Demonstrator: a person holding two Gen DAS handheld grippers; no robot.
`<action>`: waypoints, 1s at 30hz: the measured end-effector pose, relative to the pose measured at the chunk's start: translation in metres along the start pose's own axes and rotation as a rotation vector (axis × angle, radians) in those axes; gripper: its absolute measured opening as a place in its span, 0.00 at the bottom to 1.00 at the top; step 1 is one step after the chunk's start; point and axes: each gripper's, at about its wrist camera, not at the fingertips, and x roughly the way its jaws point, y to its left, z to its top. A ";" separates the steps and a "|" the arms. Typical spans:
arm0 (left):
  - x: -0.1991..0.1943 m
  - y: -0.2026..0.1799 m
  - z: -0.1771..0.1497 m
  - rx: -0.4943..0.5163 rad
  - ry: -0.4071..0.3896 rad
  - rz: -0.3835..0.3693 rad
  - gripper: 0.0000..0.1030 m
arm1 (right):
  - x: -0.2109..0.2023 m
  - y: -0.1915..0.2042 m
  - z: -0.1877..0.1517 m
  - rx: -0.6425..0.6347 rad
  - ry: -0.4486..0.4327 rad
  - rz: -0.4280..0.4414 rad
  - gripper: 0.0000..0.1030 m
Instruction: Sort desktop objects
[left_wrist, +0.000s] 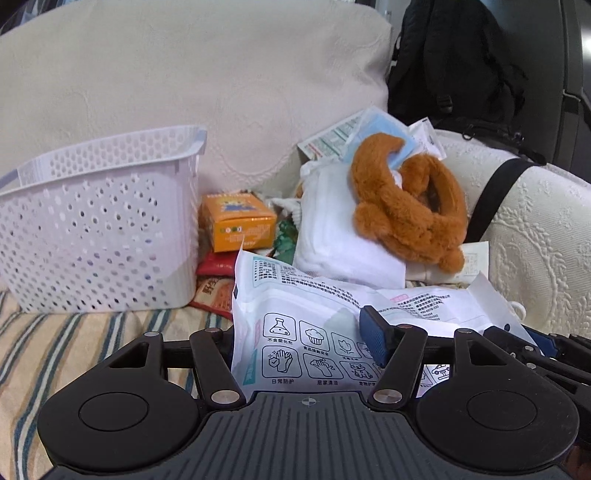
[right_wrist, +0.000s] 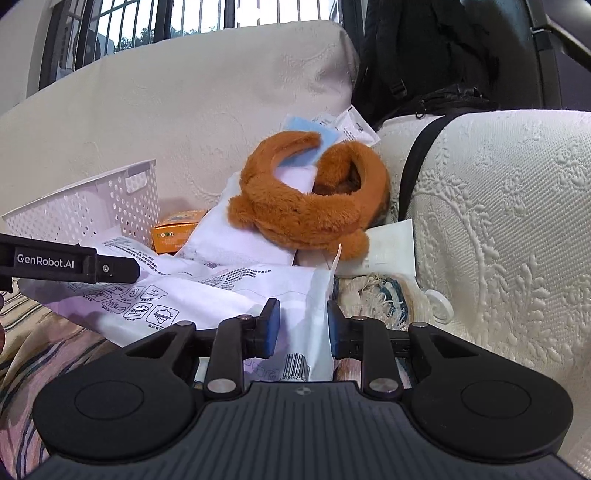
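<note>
A flat white plastic pack printed with icons and Chinese text lies between both grippers. My left gripper straddles its left end; only the right blue pad shows, the left finger is hidden behind the pack. My right gripper has its blue pads on either side of the pack's right end, close to it. A brown plush toy lies on a white packet behind. A white perforated basket stands at the left.
An orange box and red snack packets sit beside the basket. Papers and a blue pack lie at the back. A cream sofa cushion rises on the right, with a black backpack behind.
</note>
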 end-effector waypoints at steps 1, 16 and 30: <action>0.001 0.001 0.000 -0.003 0.005 0.000 0.61 | 0.000 0.000 0.000 0.004 0.003 0.001 0.28; -0.014 0.007 0.011 -0.028 -0.061 -0.007 0.62 | -0.008 -0.001 0.011 0.028 -0.024 0.018 0.15; -0.061 0.032 0.084 -0.077 -0.197 0.046 0.62 | -0.010 0.021 0.099 0.016 -0.122 0.104 0.10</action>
